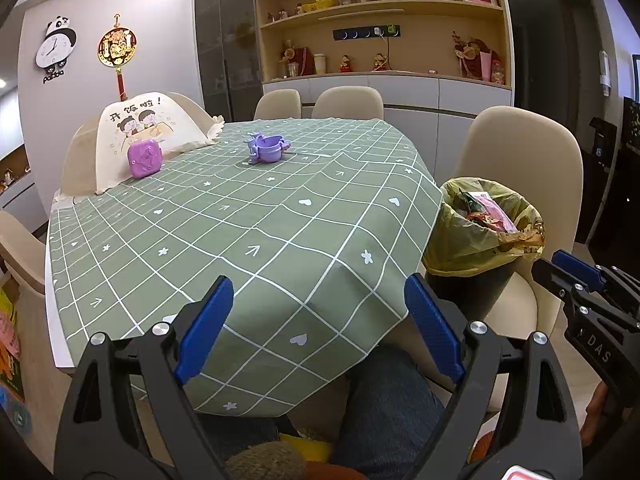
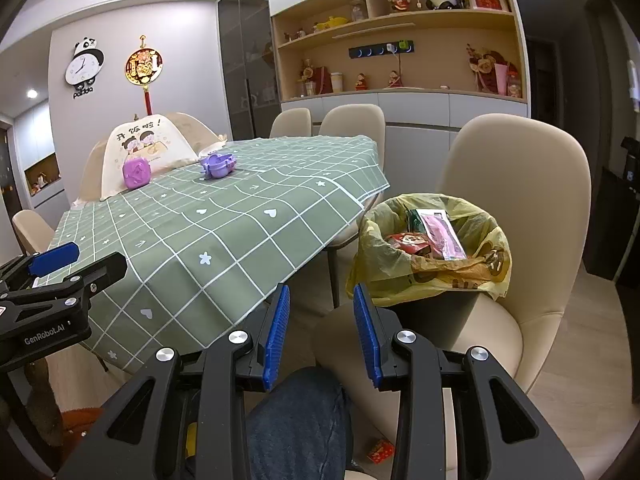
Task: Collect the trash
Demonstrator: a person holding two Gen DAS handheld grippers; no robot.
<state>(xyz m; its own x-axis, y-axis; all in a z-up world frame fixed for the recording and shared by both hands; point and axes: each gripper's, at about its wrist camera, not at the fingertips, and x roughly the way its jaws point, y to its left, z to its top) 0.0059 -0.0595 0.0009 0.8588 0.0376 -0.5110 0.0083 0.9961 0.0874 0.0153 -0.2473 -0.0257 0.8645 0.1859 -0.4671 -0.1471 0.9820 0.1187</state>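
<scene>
Trash (image 2: pixel 436 236) already fills the bin (image 2: pixel 436 308) at right of frame; a red scrap (image 2: pixel 380 450) lies at lower centre. Left gripper (image 1: pixel 320 320) gapes wide, right gripper (image 2: pixel 322 332) half-open, both empty. Overfilling could spill wrappers.

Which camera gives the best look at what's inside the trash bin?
The right wrist view: the trash bin sits near the middle, its opening toward the camera, so the pink package and red wrappers show clearly. The left wrist view has the bin farther toward the edge, smaller, its contents partly hidden.
</scene>
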